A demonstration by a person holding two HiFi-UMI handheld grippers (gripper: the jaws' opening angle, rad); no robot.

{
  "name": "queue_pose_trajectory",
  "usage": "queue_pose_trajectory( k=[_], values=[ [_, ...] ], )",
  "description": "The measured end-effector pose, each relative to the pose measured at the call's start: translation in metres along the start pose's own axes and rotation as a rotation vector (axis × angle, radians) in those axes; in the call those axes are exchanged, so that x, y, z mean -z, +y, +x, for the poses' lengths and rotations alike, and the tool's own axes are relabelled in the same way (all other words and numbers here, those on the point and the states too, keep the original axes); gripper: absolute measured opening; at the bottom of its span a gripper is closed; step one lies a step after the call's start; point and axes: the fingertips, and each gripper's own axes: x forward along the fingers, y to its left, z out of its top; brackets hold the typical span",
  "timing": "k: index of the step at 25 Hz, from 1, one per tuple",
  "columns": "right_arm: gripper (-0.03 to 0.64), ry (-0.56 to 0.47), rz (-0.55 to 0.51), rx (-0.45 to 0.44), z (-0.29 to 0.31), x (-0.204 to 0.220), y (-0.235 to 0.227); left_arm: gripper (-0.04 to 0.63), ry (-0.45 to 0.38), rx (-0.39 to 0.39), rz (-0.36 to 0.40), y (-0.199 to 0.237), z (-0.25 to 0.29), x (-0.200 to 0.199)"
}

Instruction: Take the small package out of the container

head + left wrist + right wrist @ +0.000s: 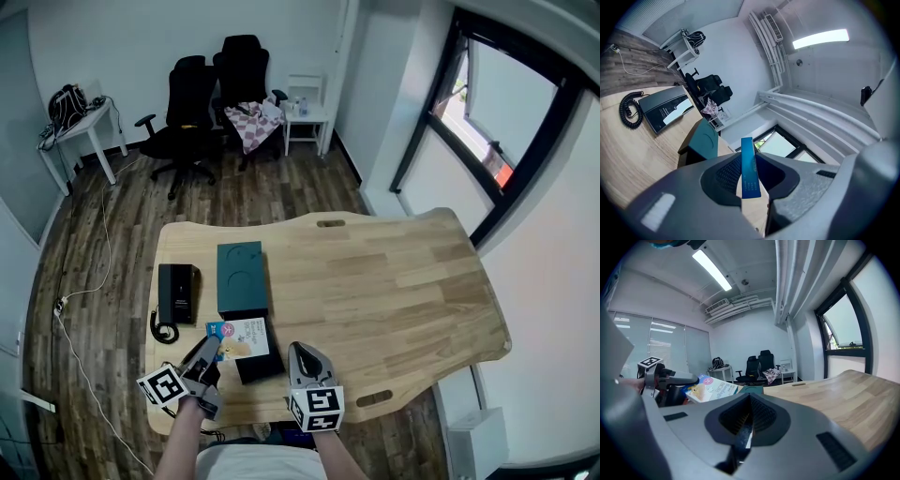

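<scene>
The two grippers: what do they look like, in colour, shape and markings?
The left gripper and the right gripper are alike: smooth grey shells that taper to narrow jaws. The jaws' inner pads are dark and finely ribbed. Each carries a white cube with black square markers at its rear. The person wears a light top.

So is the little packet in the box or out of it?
Out. The left tongs pinch the packet by its edge and hold it up, tilted, over the open black box.
</scene>
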Motion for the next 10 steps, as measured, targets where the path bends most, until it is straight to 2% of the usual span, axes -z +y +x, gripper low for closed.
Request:
queue_pose_trajectory(
  k=[4, 10],
  values=[
    [0.005, -0.003, 0.002, 0.004, -0.0016, -0.0004, -0.0022, 0.094, -0.004, -0.011, -0.005, 0.0008, -0.0005, -0.0009],
    [0.005, 0.001, 0.003, 0.009, -0.0010, 0.0022, -0.0086, 0.092, -0.003, 0.017, -0.007, 0.0001, 0.0049, 0.0017]
  ],
)
